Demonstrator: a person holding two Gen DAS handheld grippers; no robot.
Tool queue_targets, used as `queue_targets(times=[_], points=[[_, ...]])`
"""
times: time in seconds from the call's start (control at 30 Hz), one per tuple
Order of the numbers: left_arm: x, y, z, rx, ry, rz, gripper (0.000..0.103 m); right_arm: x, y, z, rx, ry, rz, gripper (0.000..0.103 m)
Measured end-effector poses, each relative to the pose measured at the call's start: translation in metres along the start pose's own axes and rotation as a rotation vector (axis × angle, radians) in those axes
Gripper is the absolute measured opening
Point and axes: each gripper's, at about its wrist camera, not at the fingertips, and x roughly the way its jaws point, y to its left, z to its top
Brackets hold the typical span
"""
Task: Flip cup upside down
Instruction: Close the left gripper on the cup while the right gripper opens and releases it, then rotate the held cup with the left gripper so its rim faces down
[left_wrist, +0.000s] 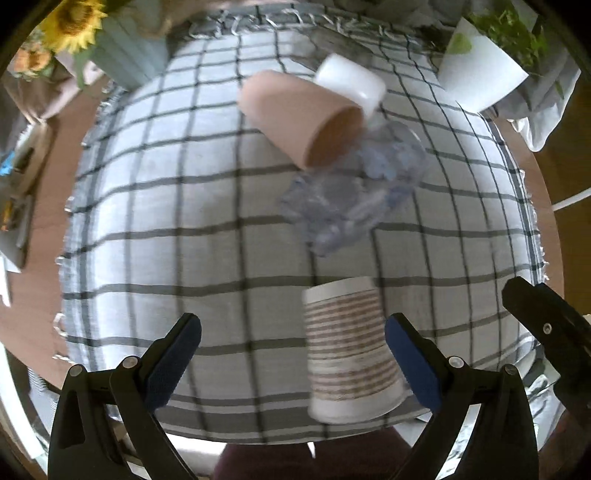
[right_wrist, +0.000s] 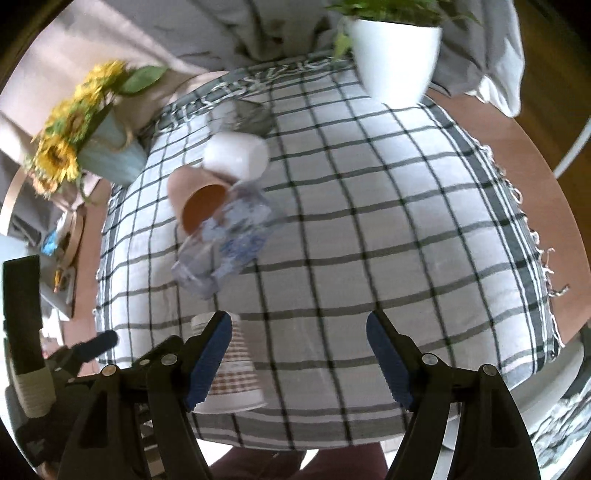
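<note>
A striped paper cup (left_wrist: 351, 350) stands upside down on the checked cloth near the front edge; it also shows in the right wrist view (right_wrist: 236, 365), partly behind my right gripper's left finger. My left gripper (left_wrist: 293, 354) is open, the cup just inside its right finger. My right gripper (right_wrist: 299, 354) is open and empty, to the right of the cup. Farther back, a pink cup (left_wrist: 301, 114) (right_wrist: 195, 205), a white cup (left_wrist: 351, 79) (right_wrist: 238, 155) and a clear glass mug (left_wrist: 354, 184) (right_wrist: 225, 240) lie on their sides together.
A checked cloth (left_wrist: 166, 206) (right_wrist: 388, 221) covers the round wooden table (right_wrist: 535, 166). A sunflower vase (left_wrist: 122, 48) (right_wrist: 96, 147) stands back left, a white plant pot (left_wrist: 480, 74) (right_wrist: 397, 55) back right. The other gripper (left_wrist: 546, 325) shows at the right edge.
</note>
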Motion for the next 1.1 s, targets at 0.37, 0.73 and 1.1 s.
queue_targets(times=[0.37,0.73,1.1], points=[[0.043,-0.022,0.010,-0.065,0.072,-0.024,0.089,0.012,-0.040,0.009,0.010,0.031,-0.025,0.075],[0.046,-0.016,0.011,-0.128,0.046,-0.025,0.056,0.026,-0.048,0.015,-0.026,0.063,-0.023,0.075],[-0.008,-0.019,-0.001,-0.078,-0.217,0.032,0.055,0.014,-0.042,0.018,-0.074,0.030,-0.008,0.075]])
